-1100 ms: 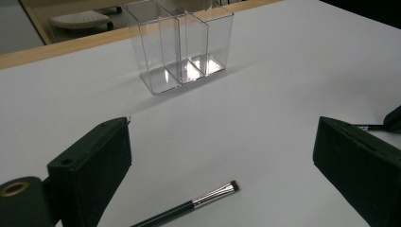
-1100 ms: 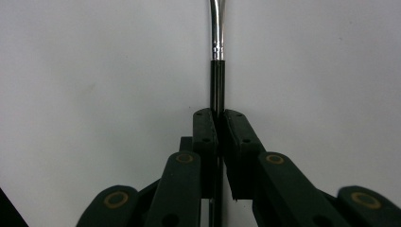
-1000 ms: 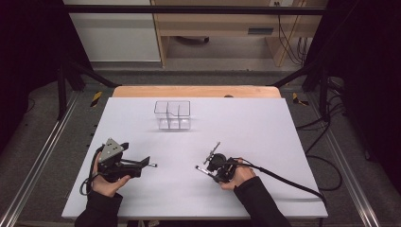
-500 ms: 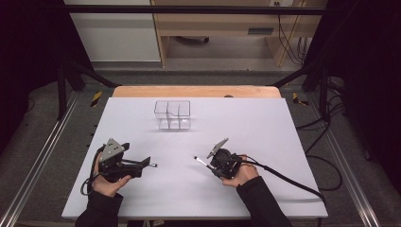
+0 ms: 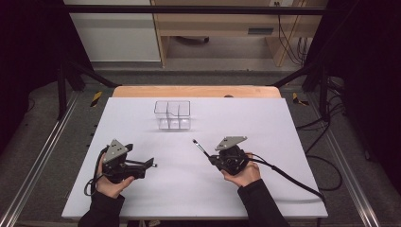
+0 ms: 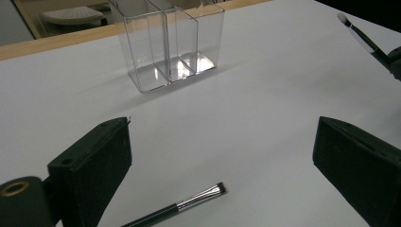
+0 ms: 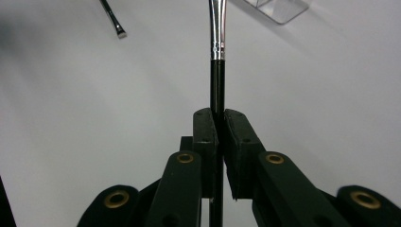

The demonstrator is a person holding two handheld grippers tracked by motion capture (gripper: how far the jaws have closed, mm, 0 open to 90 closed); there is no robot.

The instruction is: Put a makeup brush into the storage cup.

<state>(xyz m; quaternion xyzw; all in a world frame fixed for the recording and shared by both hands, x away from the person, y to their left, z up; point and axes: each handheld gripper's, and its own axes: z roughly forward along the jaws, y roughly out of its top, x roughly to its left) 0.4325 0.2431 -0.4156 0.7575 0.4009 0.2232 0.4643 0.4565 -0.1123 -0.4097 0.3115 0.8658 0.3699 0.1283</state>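
White table [image 5: 283, 142] fills mid-frame in the high view; clear 3-compartment organizer [image 5: 172, 115] sits upper centre, empty. Left gripper [image 5: 150, 165], lower left, hasn't moved: jaws spread wide, a 2nd brush [image 6: 177, 207] lying flat between them at the bottom of its own view, untouched. Right gripper [image 5: 212, 160], lower right of centre, has lifted off the table since a second ago, jaws pinching a makeup brush [image 7: 217, 66] by its black handle, tip aimed up-left at the organizer. Pick looks done; carry and drop-in remain.
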